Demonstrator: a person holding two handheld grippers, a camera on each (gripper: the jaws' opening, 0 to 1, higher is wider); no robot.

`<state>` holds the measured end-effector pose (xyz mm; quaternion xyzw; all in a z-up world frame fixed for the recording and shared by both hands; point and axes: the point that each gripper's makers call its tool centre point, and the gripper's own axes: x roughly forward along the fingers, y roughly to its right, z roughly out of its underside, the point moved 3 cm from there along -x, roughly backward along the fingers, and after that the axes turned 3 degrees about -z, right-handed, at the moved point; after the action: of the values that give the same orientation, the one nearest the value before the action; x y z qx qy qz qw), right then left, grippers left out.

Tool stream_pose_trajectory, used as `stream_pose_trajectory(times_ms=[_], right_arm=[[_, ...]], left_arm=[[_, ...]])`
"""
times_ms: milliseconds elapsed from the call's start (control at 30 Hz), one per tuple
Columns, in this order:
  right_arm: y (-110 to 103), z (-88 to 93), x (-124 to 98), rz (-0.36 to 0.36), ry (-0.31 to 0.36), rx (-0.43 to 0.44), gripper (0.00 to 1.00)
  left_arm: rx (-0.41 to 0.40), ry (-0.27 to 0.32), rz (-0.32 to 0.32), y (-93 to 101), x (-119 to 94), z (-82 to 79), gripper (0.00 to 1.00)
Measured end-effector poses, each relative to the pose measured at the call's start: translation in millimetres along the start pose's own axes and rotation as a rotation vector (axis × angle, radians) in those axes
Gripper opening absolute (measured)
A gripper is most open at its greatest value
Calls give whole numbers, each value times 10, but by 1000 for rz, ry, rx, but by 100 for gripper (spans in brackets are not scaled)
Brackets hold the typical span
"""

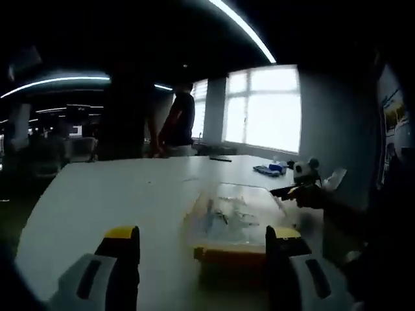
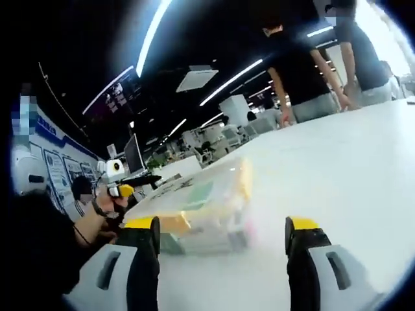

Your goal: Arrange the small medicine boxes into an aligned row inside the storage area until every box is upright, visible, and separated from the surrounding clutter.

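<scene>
Dim office space surrounds you, with long ceiling light strips overhead and a bright window [image 1: 262,107] at the far side of the broad white table [image 1: 110,194] you are working at. Your left gripper [image 1: 202,249] shows in the left gripper view with its yellow-tipped jaws spread well apart, nothing between them, hovering low over the tabletop. Just ahead of it, between the jaws' line of sight, sits the clear plastic storage box with yellow latches [image 1: 237,220]; pale items lie jumbled inside it, but they are too blurred to tell whether they are the small medicine boxes or how they stand. Beyond the box, your other gripper, with a person's hand on it, enters that view from the right near the table edge. Small blue items [image 1: 269,170] lie farther back on the table. A person in a dark top [image 1: 178,123] stands at the far end. In the right gripper view, your right gripper [image 2: 222,240] also has its jaws wide apart and empty, and the same clear box [image 2: 201,210] lies on the table just ahead of them, closer to the left jaw. Two people in dark shirts [image 2: 324,58] stand by the table's far edge.
</scene>
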<state>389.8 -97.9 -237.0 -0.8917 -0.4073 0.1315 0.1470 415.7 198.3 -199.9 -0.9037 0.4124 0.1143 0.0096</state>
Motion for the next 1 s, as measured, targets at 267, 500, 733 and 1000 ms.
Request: stream_pose_trajectory(times_ms=[267,500,733,1000], right_arm=[[109,28,143,-112,-45,-76,96],[142,-71,235,-145,-36,-72,99],[-51,-71,280,-284,-37,-72,85],[-75,-77,383,-277,-63,-107,87]], left_arm=[[-16,-6,-4,352,-115,202,97],[35,-23,-59,570,-59,356,100],[51,-9,-78,598,-8,330,99],[76,39,-92,609,-2,289,90]])
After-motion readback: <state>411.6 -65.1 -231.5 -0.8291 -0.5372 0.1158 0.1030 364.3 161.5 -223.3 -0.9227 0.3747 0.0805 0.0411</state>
